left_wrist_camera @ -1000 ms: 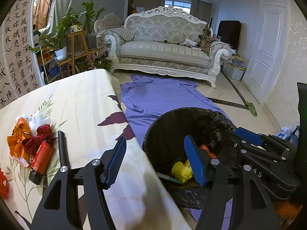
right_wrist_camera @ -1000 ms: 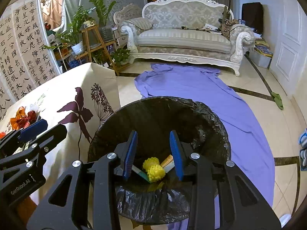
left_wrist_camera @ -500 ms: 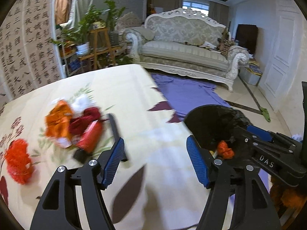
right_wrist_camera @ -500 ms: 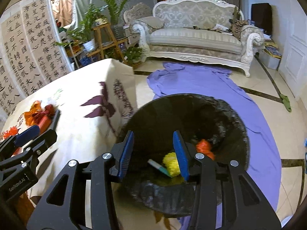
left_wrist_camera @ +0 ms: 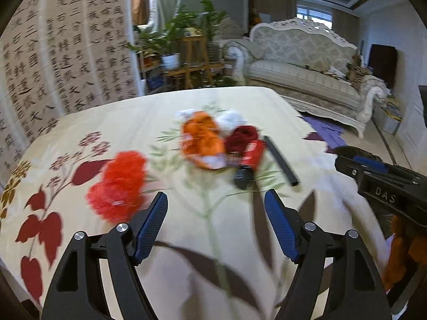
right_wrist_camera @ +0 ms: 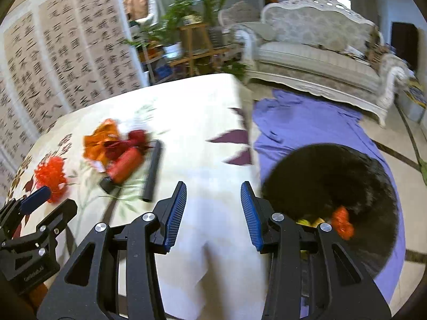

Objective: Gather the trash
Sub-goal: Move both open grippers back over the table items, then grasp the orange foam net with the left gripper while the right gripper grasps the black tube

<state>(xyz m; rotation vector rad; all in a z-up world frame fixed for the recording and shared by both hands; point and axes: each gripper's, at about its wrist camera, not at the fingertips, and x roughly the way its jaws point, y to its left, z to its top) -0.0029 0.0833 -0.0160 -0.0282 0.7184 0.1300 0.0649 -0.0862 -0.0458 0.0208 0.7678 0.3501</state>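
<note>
Trash lies in a loose heap on the flowered tablecloth (left_wrist_camera: pixel 80 122) ahead of me. My left gripper (left_wrist_camera: pixel 216 224) hangs over the cloth with its jaws opening, well apart, and nothing between the blue pads (left_wrist_camera: pixel 152 224); only printed leaves show in the gap. Just beyond its left finger sits a red crumpled wad (left_wrist_camera: pixel 120 184), blurred. Farther up the cloth an orange wrapper (left_wrist_camera: pixel 202 141) lies against a white scrap (left_wrist_camera: pixel 230 118) and a dark red crumpled piece (left_wrist_camera: pixel 241 136). Touching those is a red tube with a black cap (left_wrist_camera: pixel 249 160), tilted, and just to its right a black stick (left_wrist_camera: pixel 280 160) lies slantwise.

My right gripper (right_wrist_camera: pixel 213 213) stands partly open and holds nothing; bare pale cloth at the table's edge shows between its pads (right_wrist_camera: pixel 174 213). From that side the heap is off to the left, the black stick (right_wrist_camera: pixel 153 170) nearest, the red tube (right_wrist_camera: pixel 124 165) beside it, the orange wrapper (right_wrist_camera: pixel 100 138) behind, the red wad (right_wrist_camera: pixel 52 173) apart at the far left. Below the table's edge to the right stands the black-lined bin (right_wrist_camera: pixel 333 176) on a purple sheet (right_wrist_camera: pixel 307 122), with an orange-red scrap (right_wrist_camera: pixel 343 222) and something yellow (right_wrist_camera: pixel 307 221) inside, half hidden by my finger.
</note>
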